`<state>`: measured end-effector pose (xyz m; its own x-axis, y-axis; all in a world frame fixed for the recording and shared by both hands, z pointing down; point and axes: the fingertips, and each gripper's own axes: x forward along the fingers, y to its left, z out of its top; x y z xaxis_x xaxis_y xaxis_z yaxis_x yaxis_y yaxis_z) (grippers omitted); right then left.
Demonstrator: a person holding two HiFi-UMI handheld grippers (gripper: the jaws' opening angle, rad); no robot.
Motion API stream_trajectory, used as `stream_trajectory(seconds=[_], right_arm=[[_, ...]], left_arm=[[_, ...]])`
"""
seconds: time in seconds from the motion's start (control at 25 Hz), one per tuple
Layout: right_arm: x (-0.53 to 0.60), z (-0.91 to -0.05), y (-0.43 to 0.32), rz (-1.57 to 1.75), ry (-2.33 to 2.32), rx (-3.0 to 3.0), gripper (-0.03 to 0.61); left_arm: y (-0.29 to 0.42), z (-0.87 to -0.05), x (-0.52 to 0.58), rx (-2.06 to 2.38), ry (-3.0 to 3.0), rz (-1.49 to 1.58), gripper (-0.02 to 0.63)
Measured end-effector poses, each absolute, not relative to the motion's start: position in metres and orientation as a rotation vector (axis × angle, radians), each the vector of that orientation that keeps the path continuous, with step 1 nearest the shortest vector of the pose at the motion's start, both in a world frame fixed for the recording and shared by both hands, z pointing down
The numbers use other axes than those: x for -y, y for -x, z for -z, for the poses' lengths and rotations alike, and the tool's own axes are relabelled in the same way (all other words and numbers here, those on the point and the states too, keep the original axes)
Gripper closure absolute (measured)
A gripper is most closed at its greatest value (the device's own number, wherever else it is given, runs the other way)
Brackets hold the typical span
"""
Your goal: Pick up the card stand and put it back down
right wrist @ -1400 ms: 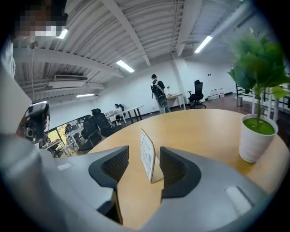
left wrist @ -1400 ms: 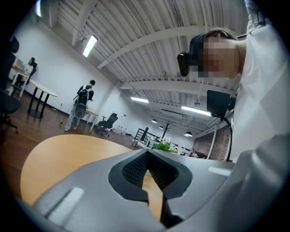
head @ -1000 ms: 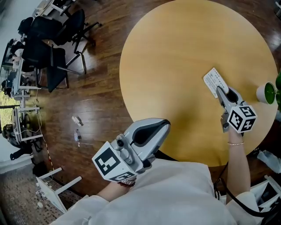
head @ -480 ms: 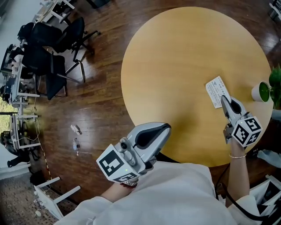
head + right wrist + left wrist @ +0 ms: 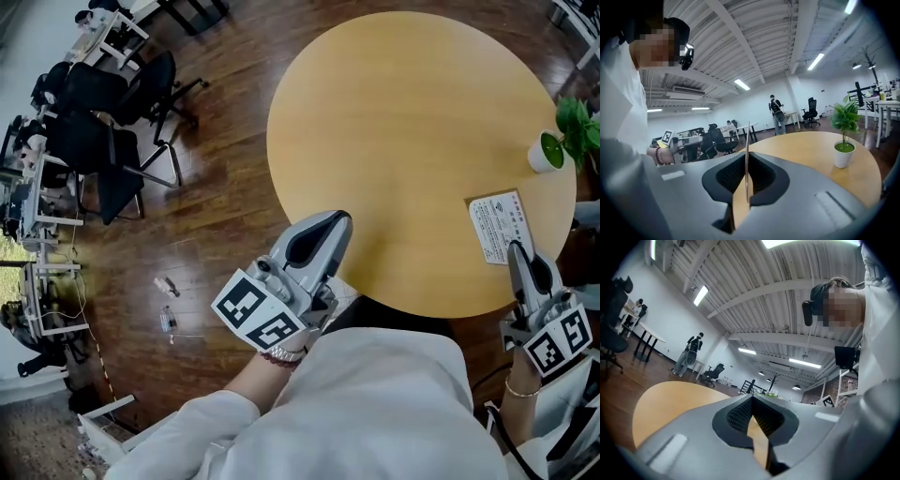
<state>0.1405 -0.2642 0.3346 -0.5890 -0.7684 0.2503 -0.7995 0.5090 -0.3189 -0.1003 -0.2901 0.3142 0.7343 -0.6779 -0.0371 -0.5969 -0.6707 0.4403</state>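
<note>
**A:** What is the right gripper [image 5: 516,251] doing at this moment?

**B:** It is gripping the card stand [image 5: 494,225]. Its jaws are pressing together on the near edge of it. In the right gripper view the thin sheet is standing edge-on between the two pads.

**A:** And where is the card stand lying?

**B:** It is showing over the right part of the round wooden table [image 5: 403,122], close to the edge nearest the person. Its white printed face is looking up toward the head camera. I am not able to tell if it is touching the tabletop or hanging just above it.

**A:** Is anything standing near it?

**B:** A small white pot [image 5: 542,152] with a green plant is standing farther along the table, beyond the card stand and apart from it.

**A:** What is the left gripper [image 5: 334,219] doing?

**B:** It is hovering over the near left edge of the table, well apart from the card stand. Its jaws are resting together and are holding nothing.

**A:** And around the table?

**B:** Black office chairs [image 5: 103,141] are standing on the dark wooden floor at the left.
</note>
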Motion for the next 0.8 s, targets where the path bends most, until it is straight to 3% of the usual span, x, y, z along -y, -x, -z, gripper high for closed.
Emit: stream_trajectory(seconds=[0.4,0.6,0.8], right_arm=[[0.108,-0.352,-0.142,-0.698,-1.286,2.773,0.558],[-0.023,-0.334,-0.171,-0.580,-1.300,2.835,0.558],[-0.113,-0.320,-0.186,-0.551,-1.331,2.885,0.558]], left_arm=[[0.074,-0.314,0.178,1.043,-2.558,0.270,0.614],[0.023,-0.306,0.040,1.006,-2.591,0.288,0.614],[0.007,-0.294,-0.049,0.936,-2.813,0.031,0.614]])
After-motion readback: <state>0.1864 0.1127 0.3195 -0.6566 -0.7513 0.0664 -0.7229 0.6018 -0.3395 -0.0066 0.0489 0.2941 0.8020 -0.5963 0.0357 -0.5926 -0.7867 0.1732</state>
